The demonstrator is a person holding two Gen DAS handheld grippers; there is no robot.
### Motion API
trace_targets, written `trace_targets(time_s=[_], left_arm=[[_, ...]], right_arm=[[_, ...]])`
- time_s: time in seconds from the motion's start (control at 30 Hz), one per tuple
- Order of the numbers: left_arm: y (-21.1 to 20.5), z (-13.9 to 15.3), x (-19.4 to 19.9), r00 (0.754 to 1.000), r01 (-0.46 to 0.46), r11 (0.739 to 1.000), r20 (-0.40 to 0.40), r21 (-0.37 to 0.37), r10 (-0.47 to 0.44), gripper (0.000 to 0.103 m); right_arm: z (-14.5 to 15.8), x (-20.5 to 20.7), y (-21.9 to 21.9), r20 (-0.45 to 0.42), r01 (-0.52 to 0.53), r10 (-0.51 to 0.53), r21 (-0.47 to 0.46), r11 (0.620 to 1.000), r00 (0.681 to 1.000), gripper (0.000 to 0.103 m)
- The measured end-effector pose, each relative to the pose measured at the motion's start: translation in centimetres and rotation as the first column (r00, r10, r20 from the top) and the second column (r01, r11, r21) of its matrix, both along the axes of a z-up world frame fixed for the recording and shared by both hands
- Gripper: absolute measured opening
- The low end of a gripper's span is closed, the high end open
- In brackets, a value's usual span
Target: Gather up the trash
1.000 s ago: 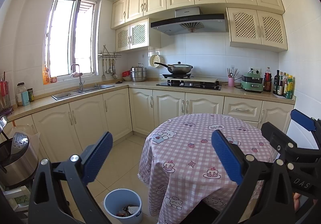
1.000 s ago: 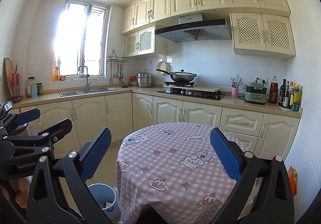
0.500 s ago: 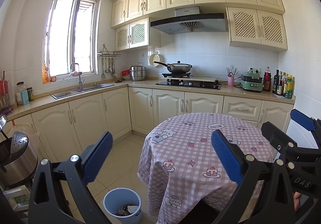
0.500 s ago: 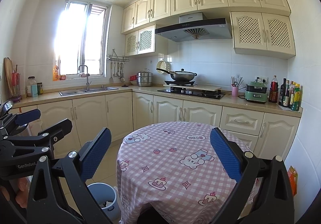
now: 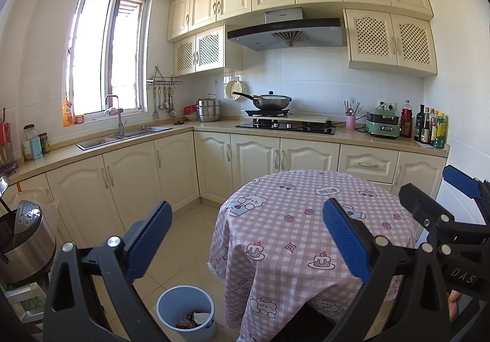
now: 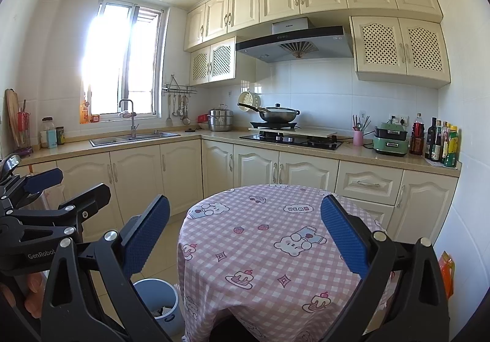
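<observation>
A light blue trash bin stands on the floor left of the round table and holds some scraps; it also shows in the right wrist view. The table wears a pink checked cloth and I see no trash on it. My left gripper is open and empty, held above the floor and the table's left edge. My right gripper is open and empty, held above the table. Each gripper shows at the edge of the other's view.
Cream cabinets and a counter run along the left and back walls, with a sink, a stove with a wok and bottles. A rice cooker stands at the left. An orange packet lies low at the right.
Both views have shifted very slightly. The grippers stay open and empty at the same spacing.
</observation>
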State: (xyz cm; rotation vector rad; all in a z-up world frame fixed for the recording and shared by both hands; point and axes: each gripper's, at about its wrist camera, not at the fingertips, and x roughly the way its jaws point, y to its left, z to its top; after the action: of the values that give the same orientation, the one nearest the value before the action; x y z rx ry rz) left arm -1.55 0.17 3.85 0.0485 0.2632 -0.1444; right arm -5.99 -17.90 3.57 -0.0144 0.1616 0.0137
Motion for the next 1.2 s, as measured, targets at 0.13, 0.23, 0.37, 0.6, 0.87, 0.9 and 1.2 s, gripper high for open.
trace_targets(time_s=[0.13, 0.23, 0.37, 0.6, 0.87, 0.9, 1.2], left_arm=[[0.0, -0.1, 0.0, 1.0, 0.001, 1.0, -0.001, -0.002, -0.001, 0.097], [0.0, -0.1, 0.1, 1.0, 0.002, 1.0, -0.003, 0.0, -0.002, 0.097], [0.0, -0.3, 0.1, 1.0, 0.006, 1.0, -0.003, -0.002, -0.006, 0.097], [-0.1, -0.6, 0.5, 1.0, 0.01, 1.0, -0.013, -0.004, -0.01, 0.097], [-0.3, -1.0, 1.0, 1.0, 0.014, 1.0, -0.027, -0.005, -0.014, 0.097], [-0.4, -1.0, 1.0, 1.0, 0.015, 1.0, -0.027, -0.004, -0.015, 0.097], [-0.6, -1.0, 0.9, 0.999, 0.018, 1.0, -0.027, -0.002, -0.018, 0.097]], right_arm=[[0.0, 0.0, -0.1, 0.0, 0.001, -0.001, 0.0, 1.0, 1.0, 0.095], [0.0, 0.0, -0.1, -0.001, 0.0, 0.0, 0.001, 1.0, 1.0, 0.095], [0.1, 0.0, -0.2, -0.001, 0.002, -0.002, -0.002, 1.0, 1.0, 0.095], [-0.1, -0.2, -0.2, -0.001, 0.008, -0.008, -0.001, 1.0, 1.0, 0.095], [-0.2, -0.4, 0.0, -0.004, 0.016, -0.016, 0.001, 1.0, 1.0, 0.095], [-0.2, -0.4, -0.1, -0.004, 0.017, -0.017, 0.001, 1.0, 1.0, 0.095], [-0.1, -0.4, 0.0, -0.004, 0.02, -0.02, 0.002, 1.0, 1.0, 0.095]])
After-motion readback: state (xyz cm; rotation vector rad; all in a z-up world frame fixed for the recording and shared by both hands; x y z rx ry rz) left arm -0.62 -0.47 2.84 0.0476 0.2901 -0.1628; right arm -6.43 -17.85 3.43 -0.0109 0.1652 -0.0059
